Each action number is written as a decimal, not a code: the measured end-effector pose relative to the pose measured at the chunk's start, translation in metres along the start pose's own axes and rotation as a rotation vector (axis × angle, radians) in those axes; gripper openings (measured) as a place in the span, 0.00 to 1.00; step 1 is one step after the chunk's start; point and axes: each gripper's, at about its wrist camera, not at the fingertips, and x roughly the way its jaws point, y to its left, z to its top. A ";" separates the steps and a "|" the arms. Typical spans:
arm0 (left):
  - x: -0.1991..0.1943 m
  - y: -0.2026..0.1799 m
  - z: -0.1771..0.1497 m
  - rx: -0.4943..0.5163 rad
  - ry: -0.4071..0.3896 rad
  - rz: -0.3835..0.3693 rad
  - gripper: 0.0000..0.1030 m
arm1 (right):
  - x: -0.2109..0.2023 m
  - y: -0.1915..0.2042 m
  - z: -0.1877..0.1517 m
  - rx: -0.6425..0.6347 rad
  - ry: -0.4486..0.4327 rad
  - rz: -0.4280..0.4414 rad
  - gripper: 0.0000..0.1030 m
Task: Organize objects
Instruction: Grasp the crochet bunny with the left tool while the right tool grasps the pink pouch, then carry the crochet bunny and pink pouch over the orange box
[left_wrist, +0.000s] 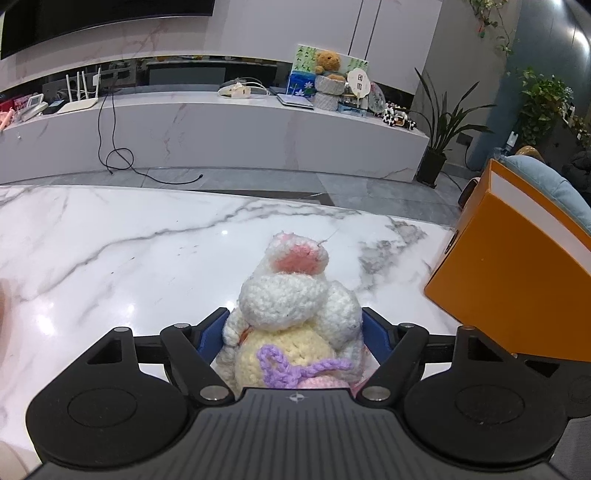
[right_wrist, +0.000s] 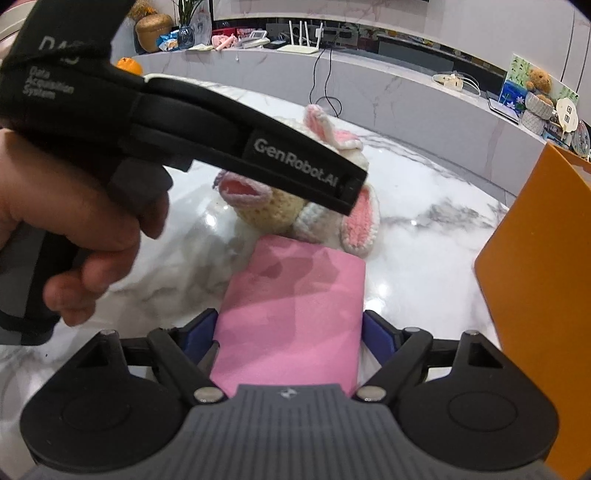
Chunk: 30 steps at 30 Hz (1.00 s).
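- Your left tool (left_wrist: 293, 332) is clamped around the crocheted bunny (left_wrist: 291, 314), blue pads pressed into its sides. The toy is soft, so the hold can give; if it sags or twists as you carry it, it may slide out and drop onto the marble desk (left_wrist: 110, 258).
- The purple yarn loop (left_wrist: 284, 363) lies right at the tool's throat. It could snag on the linkage when you let go, dragging the bunny back out of wherever you set it.
- Your right tool (right_wrist: 290, 328) has the pink cloth (right_wrist: 295, 310) between its pads, which look pressed against its edges, so I judge it gripped. Cloth is thin and limp; a hanging end may brush the desk or catch on the bunny's ears (right_wrist: 360, 221).
- In the right wrist view the left tool crosses just above the pink cloth, with your left hand (right_wrist: 74, 240) close by. Moving both at once risks a knock that shakes either hold loose.
- The orange box (left_wrist: 517, 280) stands at the right, near both tools. If that is your target, a low approach could bump its wall and shove it along the glossy desk, or catch the bunny on the rim.
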 end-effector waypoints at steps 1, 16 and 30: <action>-0.001 -0.001 0.000 0.002 0.004 0.003 0.85 | -0.001 0.000 0.000 0.001 0.007 -0.003 0.81; -0.025 0.000 -0.001 -0.005 0.008 0.034 0.82 | -0.016 -0.015 -0.001 0.029 0.042 -0.034 0.79; -0.049 -0.012 0.009 0.022 -0.058 0.045 0.80 | -0.029 -0.029 0.007 0.042 0.002 -0.034 0.79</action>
